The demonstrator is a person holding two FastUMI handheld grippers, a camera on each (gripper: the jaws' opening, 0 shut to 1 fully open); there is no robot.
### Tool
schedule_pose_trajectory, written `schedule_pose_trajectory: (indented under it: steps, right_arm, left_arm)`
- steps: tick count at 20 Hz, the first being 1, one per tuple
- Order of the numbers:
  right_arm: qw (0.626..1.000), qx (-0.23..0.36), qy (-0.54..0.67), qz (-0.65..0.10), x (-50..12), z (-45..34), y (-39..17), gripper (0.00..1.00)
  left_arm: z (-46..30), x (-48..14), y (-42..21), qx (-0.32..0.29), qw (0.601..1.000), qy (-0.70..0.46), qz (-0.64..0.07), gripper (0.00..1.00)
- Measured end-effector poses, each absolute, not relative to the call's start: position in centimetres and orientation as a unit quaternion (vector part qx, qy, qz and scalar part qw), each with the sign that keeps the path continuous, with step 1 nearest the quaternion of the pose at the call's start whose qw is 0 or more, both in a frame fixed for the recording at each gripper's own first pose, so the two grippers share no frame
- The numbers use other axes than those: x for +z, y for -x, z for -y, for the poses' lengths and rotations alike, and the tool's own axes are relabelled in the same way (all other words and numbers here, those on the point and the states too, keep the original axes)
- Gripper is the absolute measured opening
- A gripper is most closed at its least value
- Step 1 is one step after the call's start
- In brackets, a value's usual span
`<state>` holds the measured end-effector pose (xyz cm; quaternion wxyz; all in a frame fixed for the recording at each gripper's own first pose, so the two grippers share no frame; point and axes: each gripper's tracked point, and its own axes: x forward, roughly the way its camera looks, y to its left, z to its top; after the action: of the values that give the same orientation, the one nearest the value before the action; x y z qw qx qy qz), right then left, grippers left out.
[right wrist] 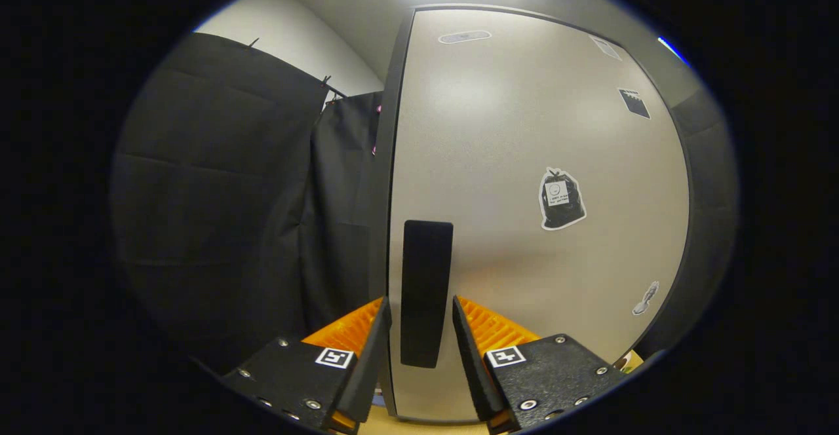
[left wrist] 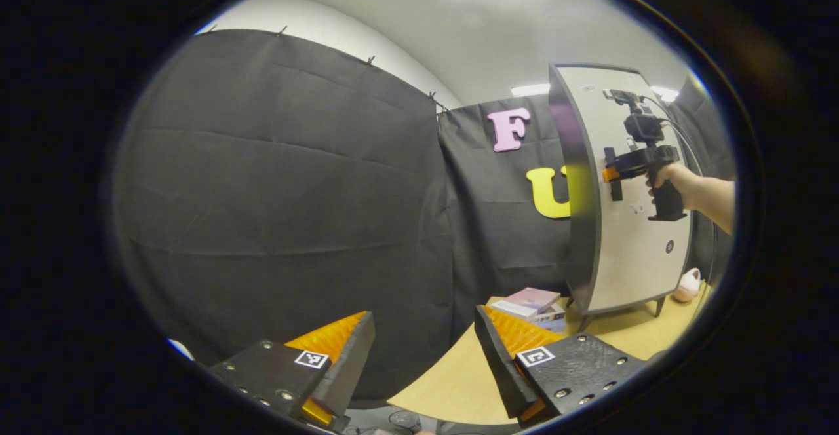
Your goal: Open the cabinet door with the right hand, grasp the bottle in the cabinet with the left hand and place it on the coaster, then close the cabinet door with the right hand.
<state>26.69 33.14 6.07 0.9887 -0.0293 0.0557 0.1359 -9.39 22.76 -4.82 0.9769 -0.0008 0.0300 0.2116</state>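
The cabinet [left wrist: 629,251] stands on the wooden table at the right of the left gripper view, with a dark side and a pale front door. In the right gripper view that door [right wrist: 524,127] rises close ahead, and its black vertical handle [right wrist: 426,258] sits between the fingertips. My right gripper [right wrist: 419,307] is shut on this handle, its fingers tight on both sides. From the left gripper view, the right gripper [left wrist: 613,176] rests against the door, held by a hand [left wrist: 675,179]. My left gripper [left wrist: 426,330] hangs open over the table's near edge, holding nothing.
A few stacked books [left wrist: 534,304] lie on the table [left wrist: 459,376] left of the cabinet's feet. A small pinkish object [left wrist: 688,285] sits by the cabinet's right foot. Black cloth walls close off the left and back. Stickers dot the door front.
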Motion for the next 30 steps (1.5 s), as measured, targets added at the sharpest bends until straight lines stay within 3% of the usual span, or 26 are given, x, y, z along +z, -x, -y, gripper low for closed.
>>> schedule_pose_trajectory:
  steps: [4, 8, 10, 16, 17, 22, 23, 27, 29, 30]
  right_arm:
    - [0.988, 0.129, 0.001, -0.082, 5.5, -33.2, -26.9, 0.33]
    - [0.985, 0.144, 0.008, -0.089, 5.6, -33.1, -26.6, 0.21]
    - [0.983, 0.158, 0.005, -0.096, 5.7, -33.1, -25.9, 0.19]
    - [0.976, 0.196, -0.001, -0.098, 7.0, -33.0, -22.5, 0.19]
    - [0.975, 0.2, -0.001, -0.097, 7.4, -32.8, -21.9, 0.17]
    - [0.969, 0.226, -0.003, -0.1, 7.8, -31.9, -20.5, 0.19]
    - [0.968, 0.231, -0.003, -0.1, 7.9, -31.5, -20.0, 0.17]
    - [0.961, 0.257, -0.006, -0.099, 8.2, -30.3, -19.2, 0.17]
    - [0.958, 0.269, -0.009, -0.099, 8.3, -29.8, -18.7, 0.19]
    - [0.957, 0.273, -0.008, -0.097, 8.5, -29.4, -18.5, 0.19]
  left_arm:
    - [-22.6, -4.6, 9.4, 0.205, 0.978, 0.003, -0.027, 0.84]
    - [-22.3, -4.5, 9.2, 0.19, 0.981, 0.007, -0.023, 0.86]
    - [-22.0, -4.3, 9.2, 0.18, 0.983, 0.006, -0.021, 0.92]
    - [-18.8, -3.3, 6.0, 0.141, 0.99, 0.005, -0.012, 0.92]
    - [-18.2, -3.2, 5.8, 0.135, 0.991, 0.006, -0.01, 0.88]
    - [-15.4, -2.1, 4.8, 0.108, 0.994, 0.006, -0.004, 0.88]
    - [-14.8, -2.0, 4.5, 0.103, 0.995, 0.004, -0.002, 0.92]
    - [-12.6, -1.0, 3.4, 0.086, 0.996, 0.001, 0.007, 0.88]
    - [-11.5, -0.7, 2.8, 0.077, 0.997, 0.002, 0.011, 0.92]
    - [-10.9, -0.6, 2.5, 0.073, 0.997, 0.002, 0.012, 0.88]
